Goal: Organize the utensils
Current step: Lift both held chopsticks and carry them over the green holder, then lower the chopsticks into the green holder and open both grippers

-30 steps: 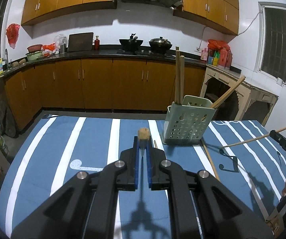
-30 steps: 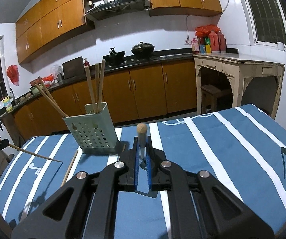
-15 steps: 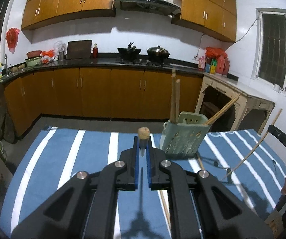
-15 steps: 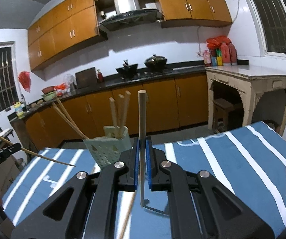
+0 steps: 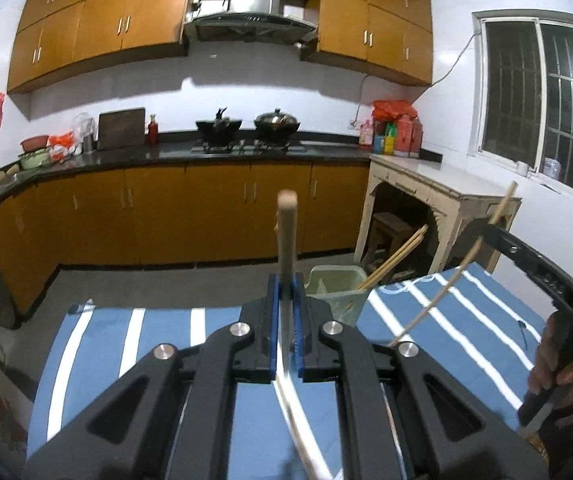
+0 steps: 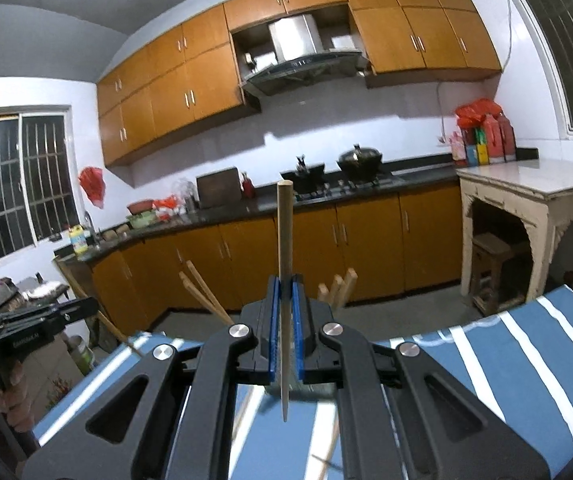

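My left gripper [image 5: 285, 312] is shut on a wooden-handled utensil [image 5: 286, 240] whose handle stands up and whose metal shaft curves down toward the camera. A pale green utensil holder [image 5: 336, 294] with chopsticks leaning out stands just behind and right of it on the blue striped table [image 5: 466, 320]. My right gripper [image 6: 285, 320] is shut on a wooden chopstick [image 6: 284, 264], held upright with its point down. The holder is hidden behind it; only stick tops [image 6: 338, 286] show. The right gripper and its chopstick show in the left wrist view [image 5: 534, 264].
Kitchen cabinets and a counter with a stove [image 5: 246, 144] run along the far wall. A white side table [image 5: 442, 192] stands at the right. A loose chopstick [image 6: 246, 412] lies on the cloth below the right gripper. The left gripper shows at the left edge [image 6: 30, 324].
Both grippers have risen and tilted up, so the held utensil and chopstick now stand upright. The holder has dropped low in both views and is nearer the grippers.
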Motion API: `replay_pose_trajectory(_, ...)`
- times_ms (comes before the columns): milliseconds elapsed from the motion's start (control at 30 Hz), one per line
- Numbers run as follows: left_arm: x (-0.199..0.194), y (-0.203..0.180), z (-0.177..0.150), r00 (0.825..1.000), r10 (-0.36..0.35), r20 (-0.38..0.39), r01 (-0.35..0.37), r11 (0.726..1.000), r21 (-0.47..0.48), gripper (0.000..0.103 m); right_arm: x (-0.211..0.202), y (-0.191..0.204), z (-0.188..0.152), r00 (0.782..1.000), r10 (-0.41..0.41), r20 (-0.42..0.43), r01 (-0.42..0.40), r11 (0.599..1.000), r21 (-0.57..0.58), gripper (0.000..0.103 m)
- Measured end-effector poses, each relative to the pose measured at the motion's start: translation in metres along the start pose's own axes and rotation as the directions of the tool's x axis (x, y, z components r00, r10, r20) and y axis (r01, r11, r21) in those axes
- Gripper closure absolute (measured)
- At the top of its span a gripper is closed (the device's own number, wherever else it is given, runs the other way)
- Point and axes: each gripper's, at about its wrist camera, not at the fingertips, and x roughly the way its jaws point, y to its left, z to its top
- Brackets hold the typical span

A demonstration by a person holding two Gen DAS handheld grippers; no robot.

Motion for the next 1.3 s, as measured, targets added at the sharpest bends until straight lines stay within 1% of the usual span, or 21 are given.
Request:
replay_pose_trajectory(167, -0.003, -0.016, 0.029, 0.997, -0.002, 0.079, 0.000, 1.000, 0.020, 0.095, 0.011, 0.009, 0.019, 0.999, 0.009, 0.049, -0.008, 1.000, -0.020, 0.096)
replay_pose_trajectory(300, 0.001, -0.026, 0.053, 0.987, 0.005, 0.158, -0.006, 1.000, 0.004, 0.096, 0.025, 0.006, 0.030, 0.996, -0.012, 0.087, 0.013, 1.000, -0.013, 0.096)
replay_pose_trajectory(367, 0.007, -0.030, 0.064, 0.980, 0.017, 0.198, -0.013, 1.000, -0.017, 0.095, 0.031, 0.005, 0.033, 0.994, -0.028, 0.102, 0.029, 1.000, -0.006, 0.096)
replay_pose_trajectory(467, 0.017, -0.034, 0.076, 0.971, 0.034, 0.238, -0.023, 0.999, -0.050, 0.096, 0.042, -0.001, 0.039, 0.992, -0.050, 0.119, 0.048, 0.999, 0.017, 0.096)
replay_pose_trajectory(533, 0.026, -0.037, 0.085, 0.961, 0.056, 0.270, -0.039, 0.997, -0.065, 0.096, 0.047, -0.004, 0.041, 0.989, -0.063, 0.130, 0.060, 0.998, 0.028, 0.096)
replay_pose_trajectory(567, 0.032, -0.040, 0.089, 0.954, 0.071, 0.292, -0.052, 0.996, -0.073, 0.096, 0.050, -0.005, 0.042, 0.989, -0.069, 0.133, 0.065, 0.997, 0.032, 0.096)
replay_pose_trajectory(700, 0.051, -0.042, 0.095, 0.930, 0.113, 0.350, -0.082, 0.991, -0.103, 0.096, 0.065, -0.007, 0.037, 0.990, -0.078, 0.121, 0.075, 0.997, 0.034, 0.096)
replay_pose_trajectory(800, 0.073, -0.045, 0.093, 0.921, 0.136, 0.364, -0.097, 0.988, -0.123, 0.096, 0.075, -0.007, 0.031, 0.991, -0.081, 0.105, 0.079, 0.997, 0.021, 0.096)
replay_pose_trajectory(833, 0.080, -0.045, 0.092, 0.922, 0.141, 0.361, -0.102, 0.987, -0.127, 0.095, 0.079, -0.007, 0.029, 0.992, -0.081, 0.097, 0.079, 0.997, 0.018, 0.096)
replay_pose_trajectory(1100, 0.136, -0.035, 0.069, 0.951, 0.144, 0.275, -0.101, 0.981, -0.166, 0.096, 0.098, -0.013, 0.011, 0.996, -0.082, 0.033, 0.081, 0.996, 0.026, 0.096)
replay_pose_trajectory(1300, 0.162, -0.027, 0.052, 0.965, 0.138, 0.221, -0.098, 0.978, -0.182, 0.095, 0.111, -0.011, 0.000, 0.997, -0.072, -0.015, 0.073, 0.997, 0.028, 0.096)
